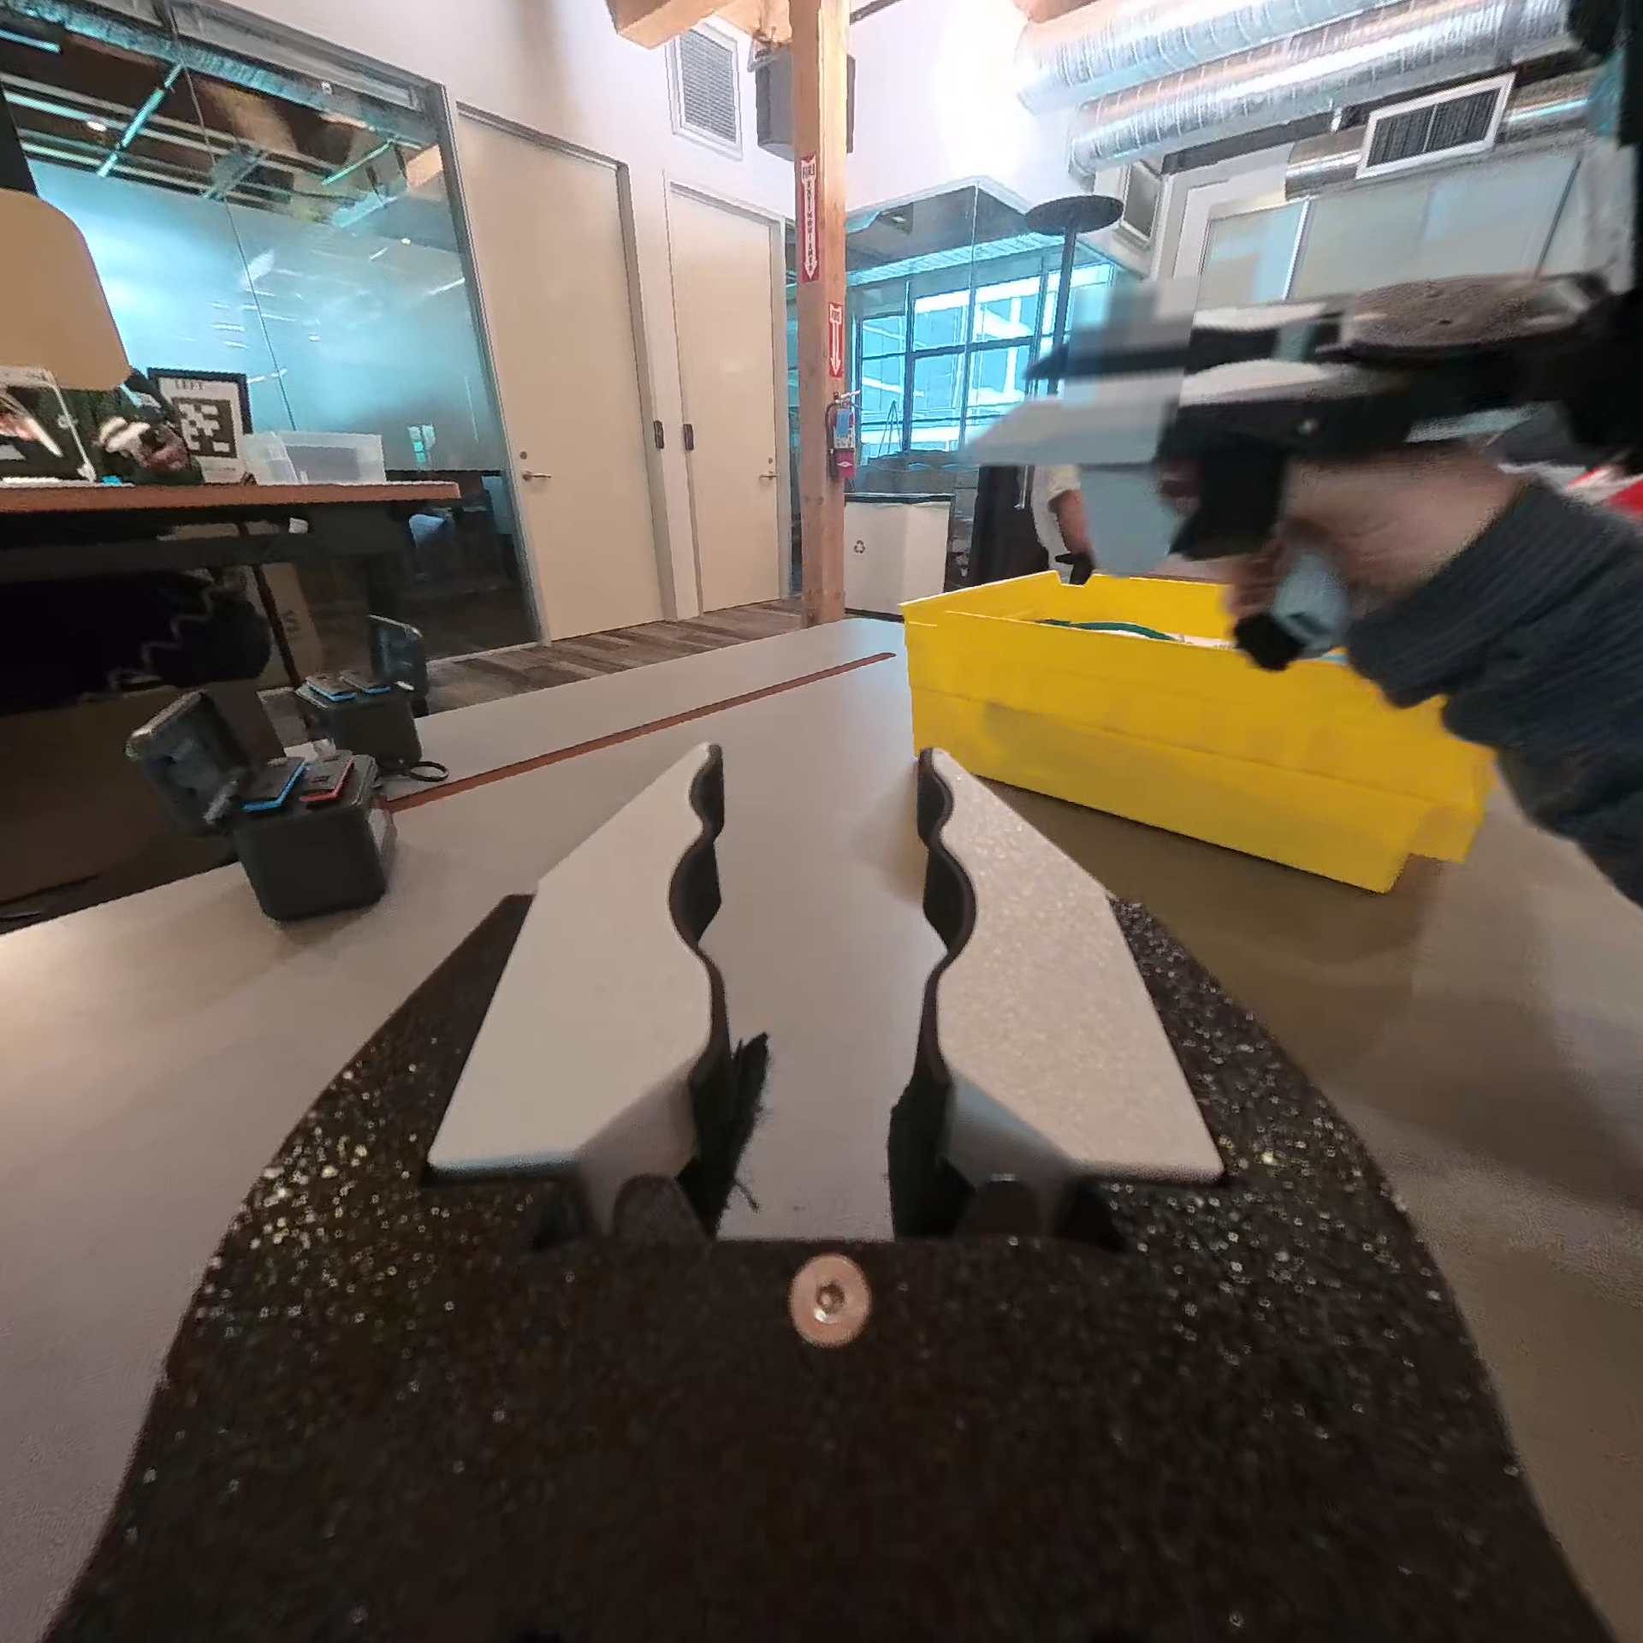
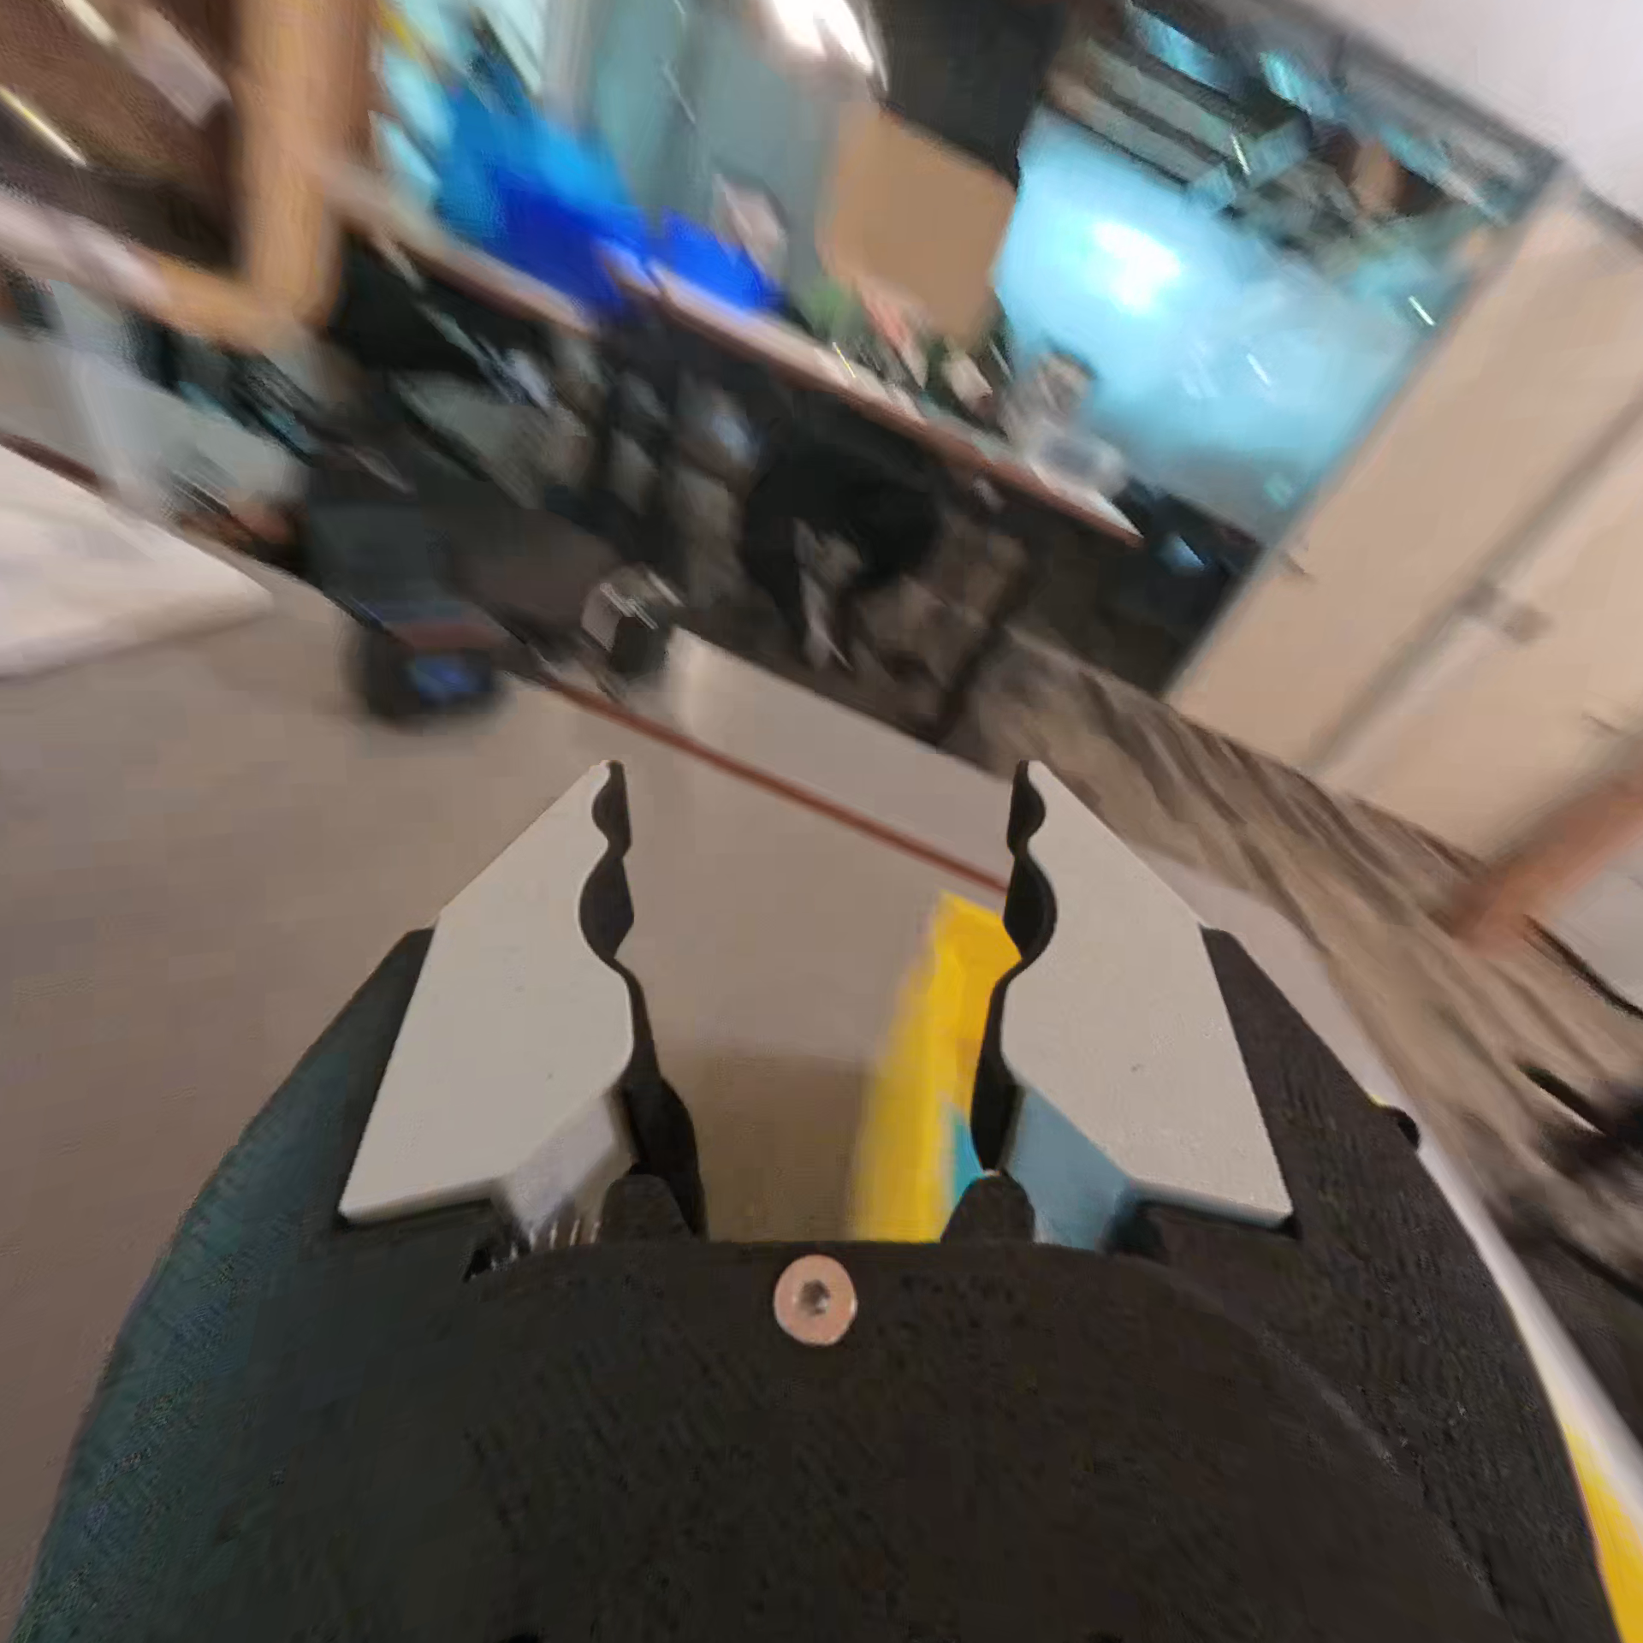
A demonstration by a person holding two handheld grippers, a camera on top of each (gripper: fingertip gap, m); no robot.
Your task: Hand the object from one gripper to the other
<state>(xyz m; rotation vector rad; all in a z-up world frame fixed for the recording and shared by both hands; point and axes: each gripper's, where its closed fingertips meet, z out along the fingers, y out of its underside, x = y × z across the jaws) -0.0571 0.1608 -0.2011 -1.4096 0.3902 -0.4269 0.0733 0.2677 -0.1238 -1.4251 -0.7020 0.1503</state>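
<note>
My left gripper [image 1: 818,756] is open and empty, low over the grey table [image 1: 267,1022], its jaws apart with bare table between them. A yellow bin [image 1: 1156,747] stands on the table to its right, with something green [image 1: 1102,627] lying inside. My right gripper [image 2: 818,773] is open and empty; in the left wrist view it shows blurred [image 1: 1040,418], held by a hand [image 1: 1387,533] above the bin. In the right wrist view a yellow strip of the bin [image 2: 933,1049] shows between its jaws. No object to hand over is held by either gripper.
Two black charger boxes [image 1: 311,836] with red and blue inserts stand on the table to the left. A brown seam [image 1: 640,738] runs across the table. Another desk [image 1: 222,498], doors and a wooden post [image 1: 818,311] stand behind. The right wrist view is motion-blurred.
</note>
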